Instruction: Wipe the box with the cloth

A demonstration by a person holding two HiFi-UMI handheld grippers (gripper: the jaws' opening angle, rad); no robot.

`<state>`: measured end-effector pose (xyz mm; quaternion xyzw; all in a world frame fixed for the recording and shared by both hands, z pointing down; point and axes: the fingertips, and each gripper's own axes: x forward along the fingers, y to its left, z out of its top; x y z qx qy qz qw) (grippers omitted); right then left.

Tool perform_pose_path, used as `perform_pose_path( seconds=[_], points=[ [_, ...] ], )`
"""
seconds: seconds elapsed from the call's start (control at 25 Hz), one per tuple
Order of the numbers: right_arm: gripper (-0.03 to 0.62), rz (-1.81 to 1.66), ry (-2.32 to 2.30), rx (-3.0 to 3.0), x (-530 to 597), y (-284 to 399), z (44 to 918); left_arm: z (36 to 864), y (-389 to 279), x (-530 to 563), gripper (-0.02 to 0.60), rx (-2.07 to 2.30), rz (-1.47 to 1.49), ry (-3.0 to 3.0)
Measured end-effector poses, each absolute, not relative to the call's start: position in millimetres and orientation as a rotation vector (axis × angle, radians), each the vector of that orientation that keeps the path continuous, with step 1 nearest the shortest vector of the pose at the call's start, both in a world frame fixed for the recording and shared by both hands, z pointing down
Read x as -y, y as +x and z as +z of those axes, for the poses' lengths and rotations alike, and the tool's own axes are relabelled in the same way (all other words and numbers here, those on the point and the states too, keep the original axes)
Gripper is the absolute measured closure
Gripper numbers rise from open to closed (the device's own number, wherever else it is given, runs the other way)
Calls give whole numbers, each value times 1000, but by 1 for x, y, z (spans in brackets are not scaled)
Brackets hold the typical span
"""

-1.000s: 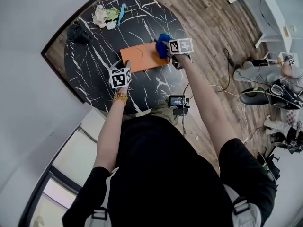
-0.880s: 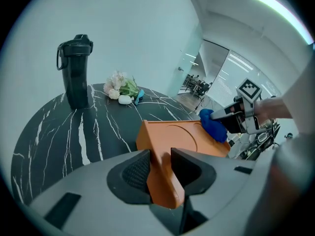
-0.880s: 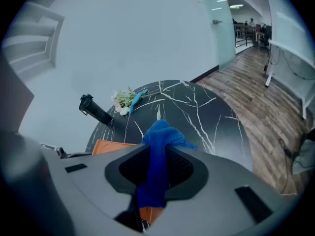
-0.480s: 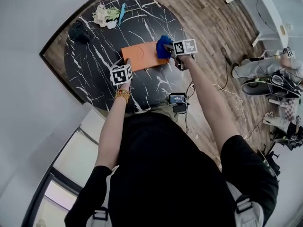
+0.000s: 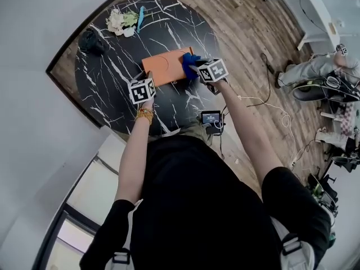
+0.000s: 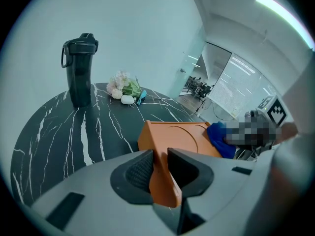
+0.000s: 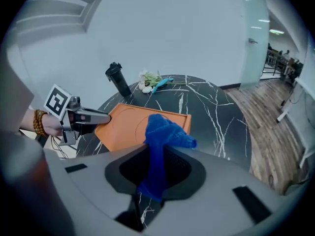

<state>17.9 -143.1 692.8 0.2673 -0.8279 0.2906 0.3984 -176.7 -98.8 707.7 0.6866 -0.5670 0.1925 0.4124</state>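
**Left gripper.** The left gripper [image 6: 158, 155] had just been closing its jaws. The near wall of the box [image 6: 183, 137] stood between them, and both pads bore on it. This grip served as the anchor, keeping the box from sliding on the table [image 6: 54, 132] under the wiping load. The box lay flat and extended forward and to the right of this gripper.

**Right gripper.** The right gripper [image 7: 158, 157] was clamped on the cloth [image 7: 166, 131]. A bunched fold projected ahead of the jaw tips and a tail hung below them, so the fold, not the jaws, was the part presented to the box. The box lay just ahead of and below this gripper, slightly to its left. The head view placed the cloth over the box's right end. Contact between cloth and surface could not be confirmed.

**Assessment.** Wiping appeared to be under way, with one gripper holding and the other working. The grippers stood at opposite ends of the box, which left most of its top free for strokes. The bottle [image 6: 79, 70] and flowers [image 6: 123, 86] stood well beyond the left gripper, probably clear of the stroke path.
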Motion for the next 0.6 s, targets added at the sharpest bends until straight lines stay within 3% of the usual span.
perform_pose_path(
  seconds=[0.6],
  points=[
    [530,1128,913,2291,127,55,657,706,-177,96,491,1421,485,1737]
  ],
)
